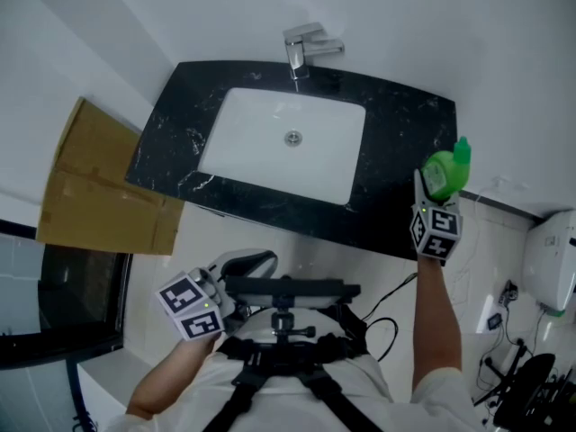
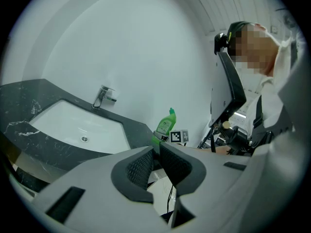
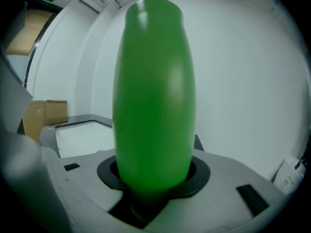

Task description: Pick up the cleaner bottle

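The right gripper (image 1: 437, 194) is clamped round the green bottle (image 1: 445, 171) at the right end of the black counter (image 1: 396, 142), so the grasp looks made; whether the base has left the stone cannot be told. The left gripper (image 1: 200, 302), jaws together on nothing, hangs low by the person's body. The sink (image 1: 261, 142), tap (image 1: 301, 48) and cardboard box (image 1: 94, 183) stand well clear of the lift.

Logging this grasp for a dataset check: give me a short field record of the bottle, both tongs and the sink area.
cleaner bottle: green, upright, over the right end of the counter
right tongs: closed on the cleaner bottle
left tongs: shut, holding nothing, low by the person
basin: white, set in the black counter
faucet: behind the basin
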A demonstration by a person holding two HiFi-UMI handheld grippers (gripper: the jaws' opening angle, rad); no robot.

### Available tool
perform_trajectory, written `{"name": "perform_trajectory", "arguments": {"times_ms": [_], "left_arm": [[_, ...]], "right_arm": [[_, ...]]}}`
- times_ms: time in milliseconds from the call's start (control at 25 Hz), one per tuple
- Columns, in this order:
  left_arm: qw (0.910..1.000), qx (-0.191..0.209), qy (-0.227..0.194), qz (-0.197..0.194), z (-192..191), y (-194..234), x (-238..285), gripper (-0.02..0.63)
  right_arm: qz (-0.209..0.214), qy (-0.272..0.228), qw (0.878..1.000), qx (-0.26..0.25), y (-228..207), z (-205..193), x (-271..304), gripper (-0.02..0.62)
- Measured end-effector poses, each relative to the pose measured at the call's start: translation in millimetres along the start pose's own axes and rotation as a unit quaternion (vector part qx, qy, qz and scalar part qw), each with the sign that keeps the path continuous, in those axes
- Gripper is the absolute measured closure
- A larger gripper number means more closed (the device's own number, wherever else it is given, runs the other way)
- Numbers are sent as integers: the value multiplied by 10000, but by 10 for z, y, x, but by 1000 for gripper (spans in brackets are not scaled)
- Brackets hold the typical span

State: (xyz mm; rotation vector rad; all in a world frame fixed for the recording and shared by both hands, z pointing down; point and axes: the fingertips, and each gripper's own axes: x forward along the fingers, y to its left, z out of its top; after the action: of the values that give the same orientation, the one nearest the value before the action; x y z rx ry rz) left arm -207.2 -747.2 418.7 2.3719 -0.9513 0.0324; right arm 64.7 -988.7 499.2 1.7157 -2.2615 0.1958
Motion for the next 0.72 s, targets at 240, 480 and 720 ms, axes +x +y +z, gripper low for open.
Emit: {"name": "perform_trajectory", "arguments": {"times_ms": [240,480,720], "left_arm": [[9999,-15,-90,-48,4,-17,-6,572],[9998,-33,-141,-135,-7,-37,-14,572],[9996,-56,-173,-222,-26,-59,-50,572]], "right_arm": [[-6,25,10000,-58,6,70,-33,422],[-26,19,9999,-151,18,146,-101,422],[-56,39,9997,-214,50,187,-191,422]]}}
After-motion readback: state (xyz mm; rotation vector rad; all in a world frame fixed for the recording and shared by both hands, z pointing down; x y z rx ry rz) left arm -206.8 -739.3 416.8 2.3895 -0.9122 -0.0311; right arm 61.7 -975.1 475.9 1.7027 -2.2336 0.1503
